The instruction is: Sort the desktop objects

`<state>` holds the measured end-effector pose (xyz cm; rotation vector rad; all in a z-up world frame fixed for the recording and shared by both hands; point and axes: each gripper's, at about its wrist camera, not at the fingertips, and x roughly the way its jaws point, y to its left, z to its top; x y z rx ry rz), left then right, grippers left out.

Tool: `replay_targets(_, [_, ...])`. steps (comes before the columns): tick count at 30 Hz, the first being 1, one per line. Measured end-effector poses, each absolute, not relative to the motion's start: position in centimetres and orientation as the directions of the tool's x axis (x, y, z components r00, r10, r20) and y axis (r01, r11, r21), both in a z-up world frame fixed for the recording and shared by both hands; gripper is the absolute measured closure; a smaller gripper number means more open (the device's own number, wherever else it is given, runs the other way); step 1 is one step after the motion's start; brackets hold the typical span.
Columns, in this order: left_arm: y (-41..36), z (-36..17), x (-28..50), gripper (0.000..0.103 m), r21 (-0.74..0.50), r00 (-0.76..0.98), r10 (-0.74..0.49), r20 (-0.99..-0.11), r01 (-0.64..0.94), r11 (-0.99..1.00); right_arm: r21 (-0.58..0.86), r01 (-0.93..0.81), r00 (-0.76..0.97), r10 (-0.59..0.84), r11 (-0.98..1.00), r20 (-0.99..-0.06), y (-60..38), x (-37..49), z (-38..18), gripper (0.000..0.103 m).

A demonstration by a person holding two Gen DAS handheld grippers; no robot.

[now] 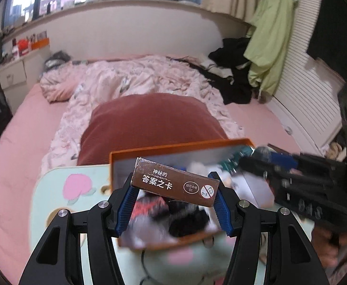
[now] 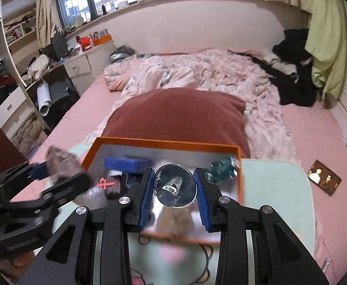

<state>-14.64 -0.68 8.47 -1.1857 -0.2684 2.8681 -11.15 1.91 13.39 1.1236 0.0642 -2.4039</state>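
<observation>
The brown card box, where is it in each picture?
Left wrist view: the brown card box sits low in the middle, clamped between the left gripper fingers, above the orange box.
Right wrist view: it is a brown blur at the left edge, held in the left gripper.
Shared landmark: the red pillow just behind the orange box.

surface: pale green lap table point(image 2: 275, 185) on pink bed point(image 2: 316, 137) | on table: orange box point(image 2: 163, 143)
</observation>
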Motion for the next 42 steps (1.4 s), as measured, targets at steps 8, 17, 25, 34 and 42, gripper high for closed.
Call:
replay_targets(8, [-2.5, 5.7, -17.3, 0.025, -0.279, -0.68, 0.138, -0.72, 0.102, -0.955, 0.331, 0.328, -0.412, -0.449, -0.885, -0.793, 2.1, -16.7, 9.6, 0.052])
replay_targets(17, [-1.7, 8.3, -10.4, 0.009, -0.21, -0.749, 0.08, -0.658, 0.081, -0.974, 0.254, 0.37, -0.541, -0.43, -0.894, -0.723, 4.0, -10.5, 11.6, 0.047])
replay_targets(25, [0.4, 5.0, -3.5, 0.003, -0.123, -0.704, 0.037, -0.709, 0.073, -0.99, 0.116, 0.384, -0.591, -0.34, -0.916, -0.732, 5.4, -2.1, 8.9, 0.034])
replay_targets(34, [1.3, -1.2, -2.3, 0.003, -0.091, -0.615, -0.015, -0.788, 0.141, -0.986, 0.049, 0.37, -0.562, -0.266, -0.928, -0.783, 5.3, 0.5, 3.9, 0.034])
replay_targets(42, [1.7, -2.1, -1.4, 0.0, -0.009, -0.609, -0.096, -0.788, 0.168, -0.986, -0.004, 0.374, -0.563, -0.223, -0.928, -0.795, 5.6, 1.2, 2.2, 0.0])
